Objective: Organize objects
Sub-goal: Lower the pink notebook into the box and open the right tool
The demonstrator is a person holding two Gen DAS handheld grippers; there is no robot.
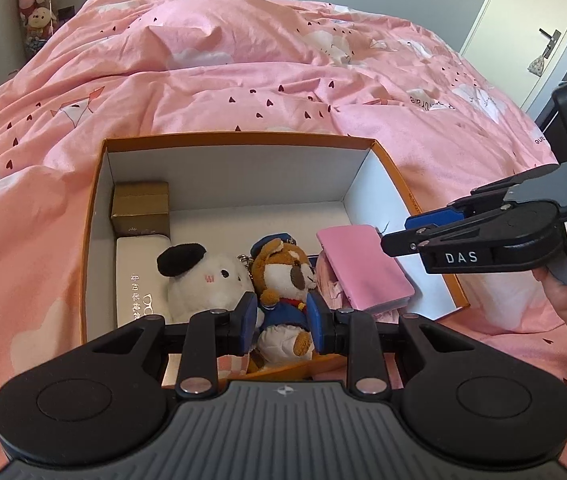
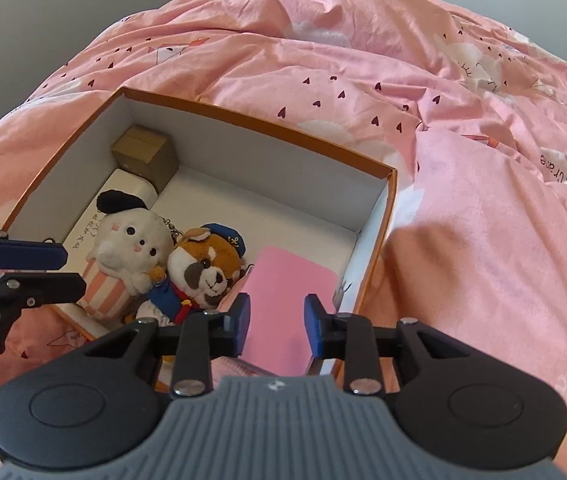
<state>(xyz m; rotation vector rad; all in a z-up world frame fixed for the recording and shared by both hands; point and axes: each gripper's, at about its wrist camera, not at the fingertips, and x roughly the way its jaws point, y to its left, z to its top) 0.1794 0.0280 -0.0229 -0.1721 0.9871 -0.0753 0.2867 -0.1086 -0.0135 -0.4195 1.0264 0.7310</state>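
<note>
Both black two-finger grippers, left point(image 1: 283, 322) and right point(image 2: 276, 326), hover part-spread and empty above the orange cardboard box's point(image 2: 243, 124) near edge, where plush dogs and a pink notebook point(image 2: 287, 304) lie packed; next probably fetching another item.

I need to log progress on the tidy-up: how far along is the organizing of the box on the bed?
Mostly done. The orange cardboard box already holds a gold carton, white glasses case, white plush, sailor bear plush and pink notebook. Nothing is in hand: the left gripper and right gripper hover empty. Nothing loose shows on the pink duvet.
</note>
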